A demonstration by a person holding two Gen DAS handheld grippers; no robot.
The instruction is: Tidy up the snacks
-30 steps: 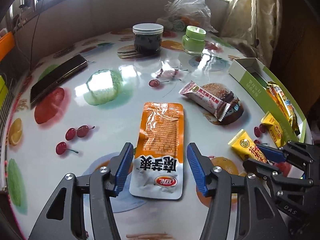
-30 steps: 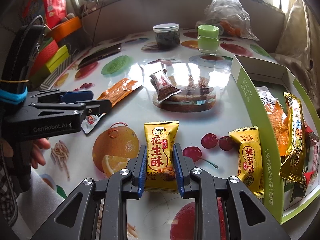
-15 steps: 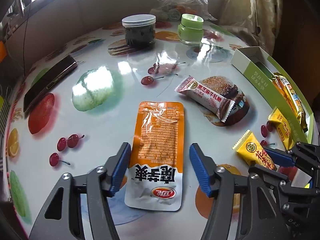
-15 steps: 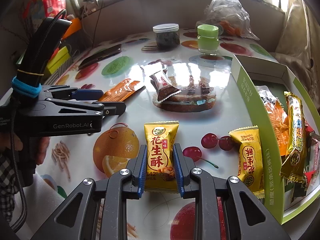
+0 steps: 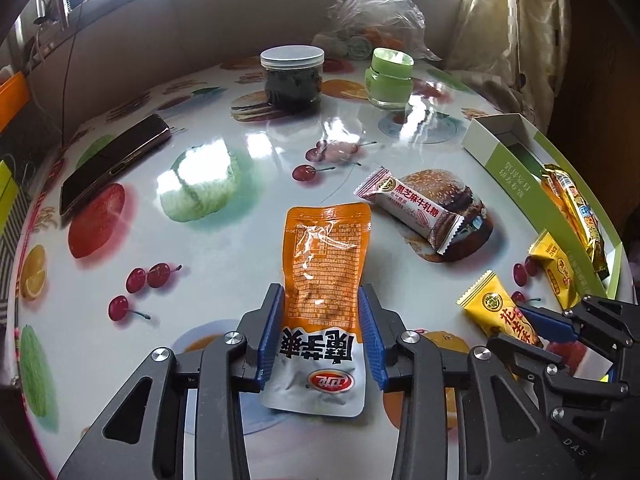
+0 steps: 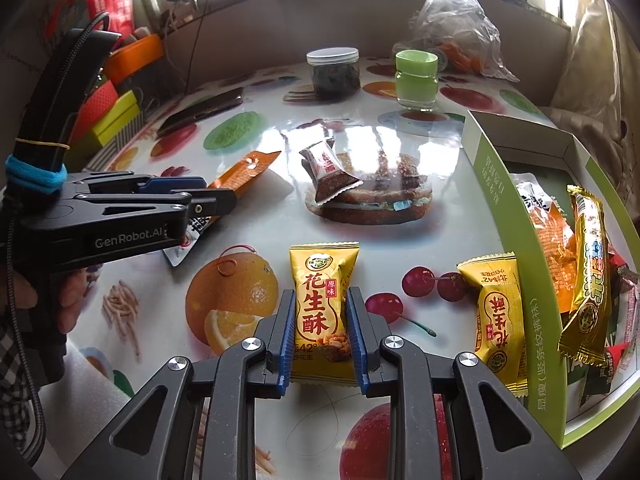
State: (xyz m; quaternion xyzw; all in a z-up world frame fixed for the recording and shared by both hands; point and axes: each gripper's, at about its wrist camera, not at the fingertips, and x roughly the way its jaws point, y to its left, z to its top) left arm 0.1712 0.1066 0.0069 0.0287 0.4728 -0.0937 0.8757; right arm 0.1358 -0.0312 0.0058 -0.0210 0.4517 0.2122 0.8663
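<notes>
A dark-filled clear jar with a white lid point(image 5: 291, 76) is standing at the far side of the fruit-print table point(image 5: 224, 240), a green-lidded jar point(image 5: 389, 78) beside it. A clear plastic bag point(image 5: 376, 16) is sitting behind both. A dark phone point(image 5: 114, 162) is lying flat, left.

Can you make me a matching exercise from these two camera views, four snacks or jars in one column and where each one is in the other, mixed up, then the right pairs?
Things:
1. orange pouch
2. yellow peanut crisp packet
3. gold-wrapped bar
4. dark jar with white lid

Places:
A. inside the green box
B. between the right gripper's pads
C. far side of the table, beside the green-lidded jar
D. between the left gripper's pads, which have just been closing on it

Pairs: 1-D, 2-B, 3-A, 4-C
</notes>
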